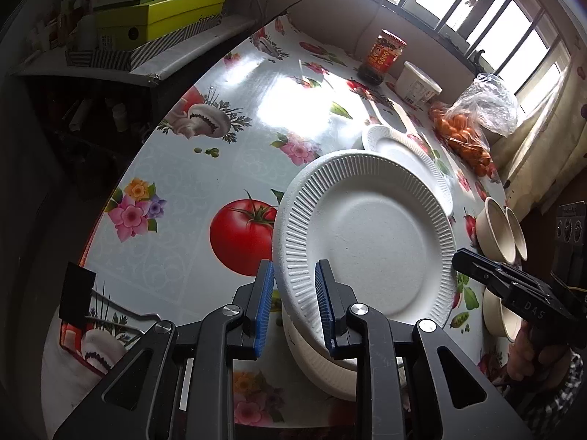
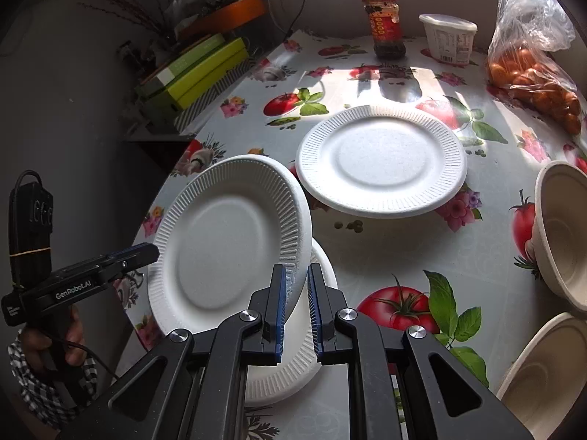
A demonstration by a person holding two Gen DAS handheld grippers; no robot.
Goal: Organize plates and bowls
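Both tools pinch one light, bendy paper plate (image 2: 223, 234) by opposite ribbed rims (left tool (image 1: 293, 293), right tool (image 2: 296, 293)), holding it tilted above another plate (image 2: 315, 348) on the desk (image 2: 403, 249), bowls (image 2: 561, 231) nearby.

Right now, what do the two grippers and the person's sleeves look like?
Both the left gripper and the right gripper are black, with ridged blue pads and silver screws. White lettering marks their sides. Black cables trail near both handles. The sleeves are black-and-white checked.
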